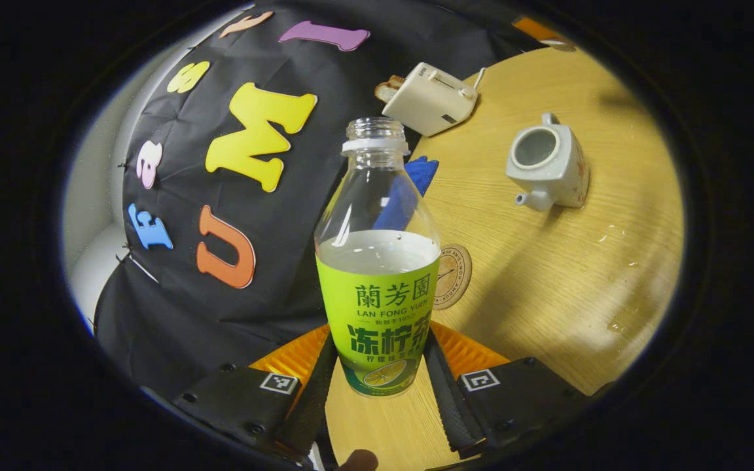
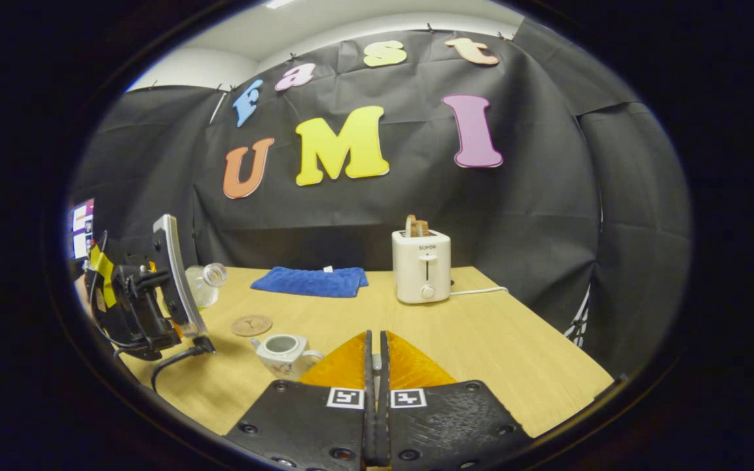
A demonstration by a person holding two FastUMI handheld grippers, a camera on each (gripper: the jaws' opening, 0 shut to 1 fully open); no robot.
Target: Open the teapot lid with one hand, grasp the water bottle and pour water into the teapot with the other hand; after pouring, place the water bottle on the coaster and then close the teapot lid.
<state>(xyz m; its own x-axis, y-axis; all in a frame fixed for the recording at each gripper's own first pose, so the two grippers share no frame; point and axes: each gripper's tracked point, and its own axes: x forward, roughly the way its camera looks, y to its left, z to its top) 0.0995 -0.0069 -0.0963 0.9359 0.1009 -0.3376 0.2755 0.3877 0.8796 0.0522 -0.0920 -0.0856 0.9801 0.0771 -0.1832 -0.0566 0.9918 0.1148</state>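
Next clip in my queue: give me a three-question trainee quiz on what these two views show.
1. True or false: the white ceramic teapot has its lid on.
2. The clear plastic water bottle with the green label sits between the jaws of which gripper? A) left gripper B) right gripper
3. Fill in: the round cork coaster lies on the wooden ____.

Key: 1 false, its mouth is open; 2 A; 3 table.
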